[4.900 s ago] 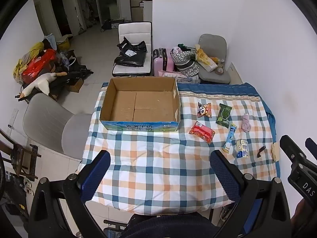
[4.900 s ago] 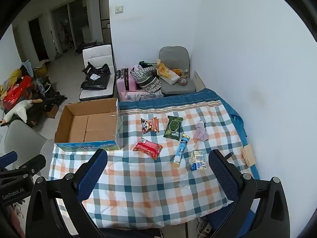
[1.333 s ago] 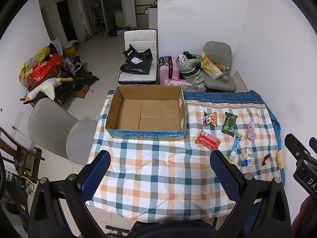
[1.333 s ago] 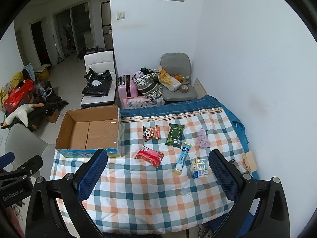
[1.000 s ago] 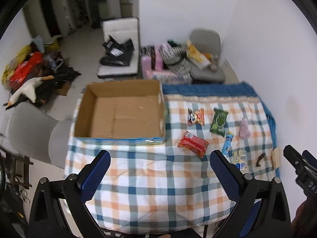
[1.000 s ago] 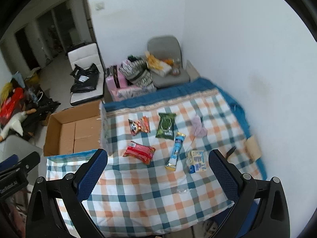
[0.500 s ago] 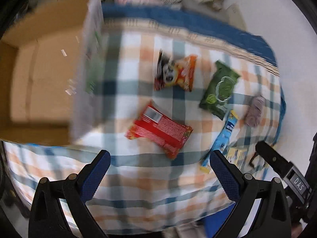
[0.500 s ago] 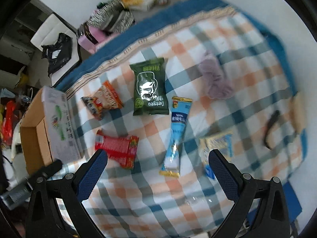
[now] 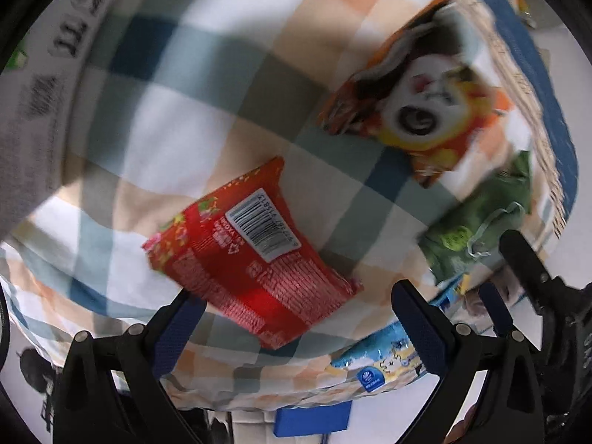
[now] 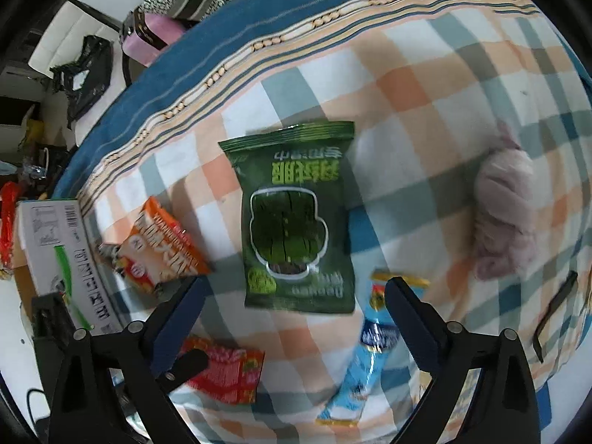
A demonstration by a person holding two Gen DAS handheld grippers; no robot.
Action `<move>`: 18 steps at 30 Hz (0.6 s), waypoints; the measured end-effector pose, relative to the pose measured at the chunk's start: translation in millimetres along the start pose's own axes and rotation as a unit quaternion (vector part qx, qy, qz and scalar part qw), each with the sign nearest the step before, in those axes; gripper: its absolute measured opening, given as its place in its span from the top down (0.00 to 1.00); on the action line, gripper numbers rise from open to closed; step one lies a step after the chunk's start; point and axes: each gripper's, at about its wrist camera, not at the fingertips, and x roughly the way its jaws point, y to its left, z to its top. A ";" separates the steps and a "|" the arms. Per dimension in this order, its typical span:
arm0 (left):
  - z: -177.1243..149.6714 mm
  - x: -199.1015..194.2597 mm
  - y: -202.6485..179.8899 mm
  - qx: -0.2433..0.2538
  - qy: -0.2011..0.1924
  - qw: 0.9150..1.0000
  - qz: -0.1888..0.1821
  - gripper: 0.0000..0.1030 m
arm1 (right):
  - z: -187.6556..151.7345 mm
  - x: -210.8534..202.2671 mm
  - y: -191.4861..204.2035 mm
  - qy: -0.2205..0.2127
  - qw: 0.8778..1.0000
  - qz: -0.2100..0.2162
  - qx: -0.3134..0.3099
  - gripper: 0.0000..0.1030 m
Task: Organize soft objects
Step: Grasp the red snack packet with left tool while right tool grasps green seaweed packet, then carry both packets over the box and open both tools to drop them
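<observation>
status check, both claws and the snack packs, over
Left claw open, low over red pack. Right claw open over green pack. Neither gripped. Nothing blocking either.

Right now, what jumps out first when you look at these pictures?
The red packet with its white barcode lies right between the open fingers of the left hand-held gripper. The green packet fills the middle of the right view, just ahead of the open right hand-held gripper. Both rest on a checked cloth, with an orange packet showing a cartoon face nearby.
</observation>
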 end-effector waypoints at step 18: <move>-38.9 15.1 -25.5 0.105 -0.042 0.992 0.061 0.45 | 16.0 42.8 30.7 0.073 0.992 -0.080 -0.066 0.49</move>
